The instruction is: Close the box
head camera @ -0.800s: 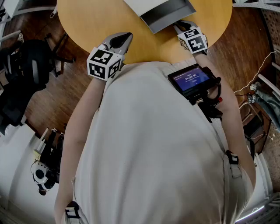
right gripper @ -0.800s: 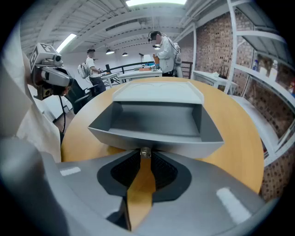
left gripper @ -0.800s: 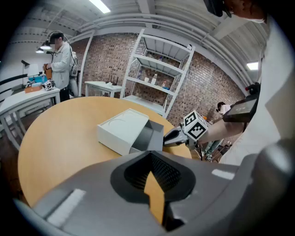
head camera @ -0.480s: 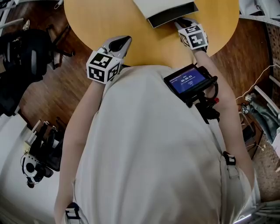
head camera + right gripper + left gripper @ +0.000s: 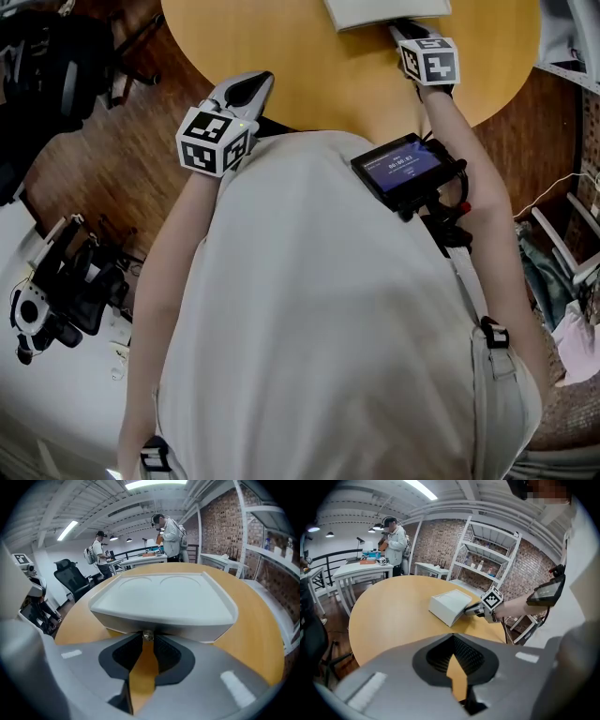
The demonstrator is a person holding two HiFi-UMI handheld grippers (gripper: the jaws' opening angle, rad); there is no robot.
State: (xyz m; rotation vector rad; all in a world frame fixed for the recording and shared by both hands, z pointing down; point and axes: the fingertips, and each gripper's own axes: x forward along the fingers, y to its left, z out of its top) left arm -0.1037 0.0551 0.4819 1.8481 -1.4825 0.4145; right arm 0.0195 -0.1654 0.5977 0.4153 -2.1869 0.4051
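I stand beside the person. The left gripper (image 5: 262, 81) hangs at the near edge of the round wooden table (image 5: 309, 66), in the left middle of the head view. Its jaws are closed tip to tip on nothing, and it is well apart from the work. The right gripper (image 5: 147, 634) is the nearer one. Its jaws are only narrowly apart, and their tips are right at the near edge of the white box (image 5: 164, 597), just under the rim of the lid. Some small shiny bit sits at the tips, and I cannot tell what it is. The box lies straight ahead of this gripper, at the top of the head view, with its long side across the line of the jaws. The lid looks nearly flat, so I judge that the next move is a press downward. Beyond the table, in the upper part of the right gripper view, two people (image 5: 171, 531) stand at desks. A black chair (image 5: 70, 576) is at the left, and a brick wall with shelves (image 5: 269, 545) is at the right.
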